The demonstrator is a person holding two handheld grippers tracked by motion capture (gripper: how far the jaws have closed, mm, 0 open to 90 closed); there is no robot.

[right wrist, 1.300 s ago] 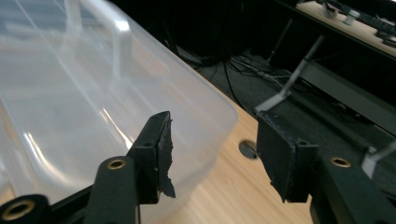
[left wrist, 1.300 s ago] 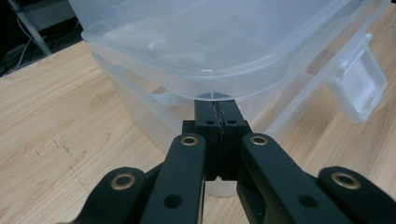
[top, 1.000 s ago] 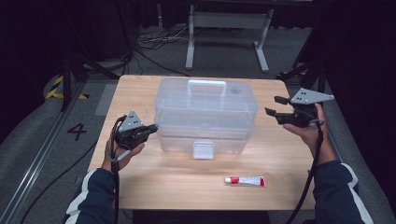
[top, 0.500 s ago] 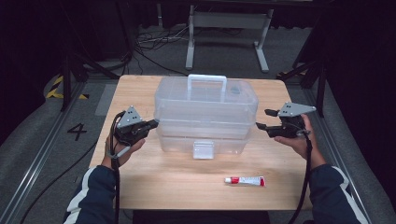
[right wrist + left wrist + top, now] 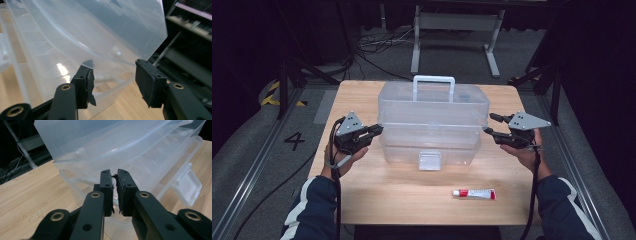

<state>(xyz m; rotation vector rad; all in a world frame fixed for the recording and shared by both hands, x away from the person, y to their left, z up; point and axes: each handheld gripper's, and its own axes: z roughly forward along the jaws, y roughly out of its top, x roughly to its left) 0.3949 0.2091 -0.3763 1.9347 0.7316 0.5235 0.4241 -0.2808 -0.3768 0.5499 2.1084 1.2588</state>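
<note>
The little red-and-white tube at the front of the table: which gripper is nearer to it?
Right. The right gripper is above and slightly right of the tube; the left gripper is across the clear box.

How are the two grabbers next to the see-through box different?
The left gripper has its jaws nearly shut, with a thin gap; the right gripper has its jaws wide apart, and they have just been closing. The left gripper sits at the left end of the clear box, the right gripper at its right end. Both point inward at the box.
</note>
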